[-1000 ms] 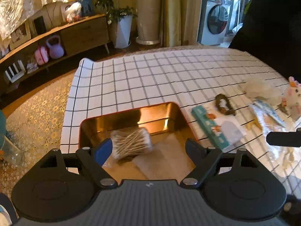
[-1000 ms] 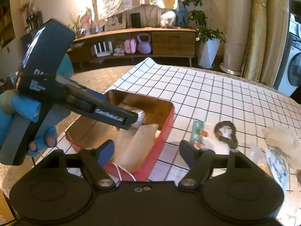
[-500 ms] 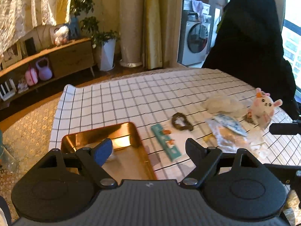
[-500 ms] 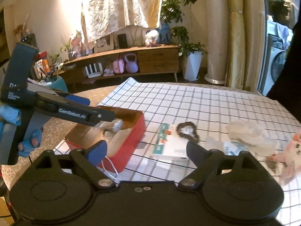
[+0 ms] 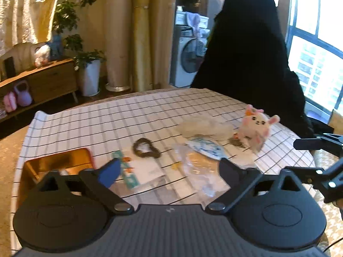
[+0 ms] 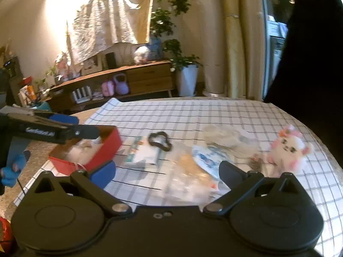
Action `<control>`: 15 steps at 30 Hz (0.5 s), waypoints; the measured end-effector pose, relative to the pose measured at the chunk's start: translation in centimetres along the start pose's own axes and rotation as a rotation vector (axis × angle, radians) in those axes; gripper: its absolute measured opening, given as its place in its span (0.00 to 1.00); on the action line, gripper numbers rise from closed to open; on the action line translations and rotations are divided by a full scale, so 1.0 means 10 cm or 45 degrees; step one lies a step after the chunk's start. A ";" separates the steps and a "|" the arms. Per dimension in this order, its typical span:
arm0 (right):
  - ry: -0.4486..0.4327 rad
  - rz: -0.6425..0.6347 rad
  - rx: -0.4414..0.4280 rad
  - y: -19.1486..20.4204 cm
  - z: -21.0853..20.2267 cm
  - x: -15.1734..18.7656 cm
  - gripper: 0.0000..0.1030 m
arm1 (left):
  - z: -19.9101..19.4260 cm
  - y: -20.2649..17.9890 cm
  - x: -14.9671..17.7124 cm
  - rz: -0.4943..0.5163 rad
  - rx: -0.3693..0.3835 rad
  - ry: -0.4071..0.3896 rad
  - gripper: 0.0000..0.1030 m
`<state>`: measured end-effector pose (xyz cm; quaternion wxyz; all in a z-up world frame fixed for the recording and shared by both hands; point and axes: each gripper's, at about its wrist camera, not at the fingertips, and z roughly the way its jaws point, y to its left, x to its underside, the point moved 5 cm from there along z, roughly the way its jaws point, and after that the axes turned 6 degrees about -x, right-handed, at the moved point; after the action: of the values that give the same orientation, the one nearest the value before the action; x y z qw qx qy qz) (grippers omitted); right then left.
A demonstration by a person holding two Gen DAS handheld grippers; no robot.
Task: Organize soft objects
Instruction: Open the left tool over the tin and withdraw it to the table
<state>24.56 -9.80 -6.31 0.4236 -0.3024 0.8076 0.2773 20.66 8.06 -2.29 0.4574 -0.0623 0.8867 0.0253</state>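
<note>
A red tray (image 6: 108, 147) with a gold inside (image 5: 53, 162) sits at the table's left end and holds soft white items. On the checked cloth lie a teal-edged packet (image 5: 137, 171), a dark scrunchie (image 5: 145, 147), clear plastic bags (image 5: 197, 171), a blue-and-white pouch (image 5: 205, 147), a pale fluffy bundle (image 5: 203, 126) and a pink-and-white plush toy (image 5: 257, 126). My left gripper (image 5: 169, 169) is open and empty above the packet and bags. My right gripper (image 6: 167, 171) is open and empty above the bags. The left gripper also shows in the right wrist view (image 6: 64, 130), over the tray.
A dark-clothed person (image 5: 248, 53) stands behind the table's far right. A wooden sideboard (image 6: 128, 79), a potted plant (image 6: 186, 79) and a washing machine (image 5: 188, 60) stand beyond the table. The table edge curves off at the right.
My left gripper has left the tray, where it dropped the cotton swab bag, and swung right over the loose items. My right gripper has also swung right, bringing the plush toy into view.
</note>
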 end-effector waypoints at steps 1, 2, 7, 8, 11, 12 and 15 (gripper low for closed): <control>-0.001 0.011 0.012 -0.08 -0.02 0.03 1.00 | 0.02 -0.06 0.02 0.005 0.015 -0.009 0.99; -0.003 0.018 0.024 -0.14 -0.04 0.07 1.00 | 0.04 -0.12 0.03 0.011 0.028 -0.010 0.99; -0.004 0.035 0.088 -0.46 -0.10 0.24 1.00 | 0.20 -0.36 0.14 0.022 0.058 0.009 0.99; 0.003 0.034 0.100 -0.52 -0.09 0.28 1.00 | 0.24 -0.40 0.16 0.027 0.069 0.015 0.99; 0.027 0.041 0.135 -0.68 -0.05 0.39 1.00 | 0.38 -0.54 0.19 0.022 0.099 0.038 0.99; 0.037 0.046 0.141 -0.73 -0.03 0.43 0.99 | 0.42 -0.57 0.20 0.016 0.098 0.040 0.99; 0.073 0.051 0.144 -0.83 0.06 0.55 0.99 | 0.57 -0.64 0.21 0.001 0.081 0.046 0.99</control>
<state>28.35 -16.33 -12.90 0.4111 -0.2697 0.8397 0.2306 24.93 2.07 -7.27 0.4431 -0.0479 0.8952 -0.0040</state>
